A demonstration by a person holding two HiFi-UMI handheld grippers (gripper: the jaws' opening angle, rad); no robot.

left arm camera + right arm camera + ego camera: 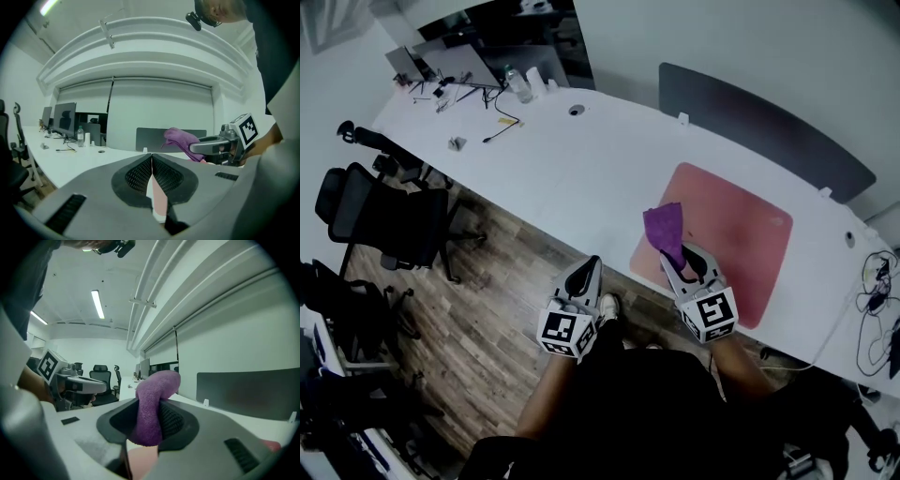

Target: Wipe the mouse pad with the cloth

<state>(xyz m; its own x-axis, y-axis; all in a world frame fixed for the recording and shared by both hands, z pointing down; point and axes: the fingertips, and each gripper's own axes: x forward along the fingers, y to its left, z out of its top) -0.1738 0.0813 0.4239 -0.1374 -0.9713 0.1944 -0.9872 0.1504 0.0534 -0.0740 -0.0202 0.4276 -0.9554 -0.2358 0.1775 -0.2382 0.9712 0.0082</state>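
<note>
Two grippers: right gripper (679, 257) clamped on the bunched purple cloth (664, 228) over the pink mouse pad's (736, 234) near-left corner, probably poised to wipe, while left gripper (589, 270), jaws together and empty, idles further left off the desk (581, 173).

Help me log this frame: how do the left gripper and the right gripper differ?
The left gripper has its jaws together with nothing between them; the right gripper clamps the purple cloth. The left gripper is over the floor, short of the desk; the right gripper is over the pink mouse pad, at its near edge. Both point toward the desk.
</note>
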